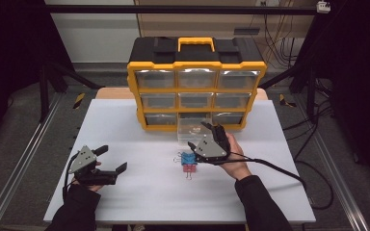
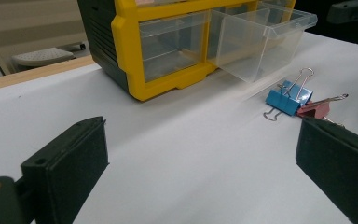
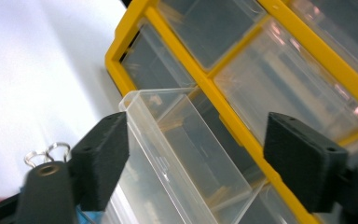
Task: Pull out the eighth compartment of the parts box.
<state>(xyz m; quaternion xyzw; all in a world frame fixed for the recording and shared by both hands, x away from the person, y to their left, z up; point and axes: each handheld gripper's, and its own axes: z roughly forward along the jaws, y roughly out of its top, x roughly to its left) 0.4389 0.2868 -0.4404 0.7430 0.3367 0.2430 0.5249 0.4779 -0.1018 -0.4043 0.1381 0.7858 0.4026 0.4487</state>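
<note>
Bottom-middle drawer [image 1: 193, 129] of the organizer [image 1: 196, 86] is pulled out. Both binder clips, blue [image 1: 188, 158] and red [image 1: 190, 168], lie on the desk [image 1: 139, 144], undelivered. Your right hand-held gripper [image 1: 203, 136] hangs released above them; left hand-held gripper [image 1: 112, 160] released, empty.

The left tool [image 1: 110, 159], black with a grey three-cornered plate, sits low in the left hand [image 1: 87, 182], jaws spread wide and empty. The right tool [image 1: 203, 135], held higher in the right hand [image 1: 234, 162], has its jaws parted, nothing pinched.
</note>
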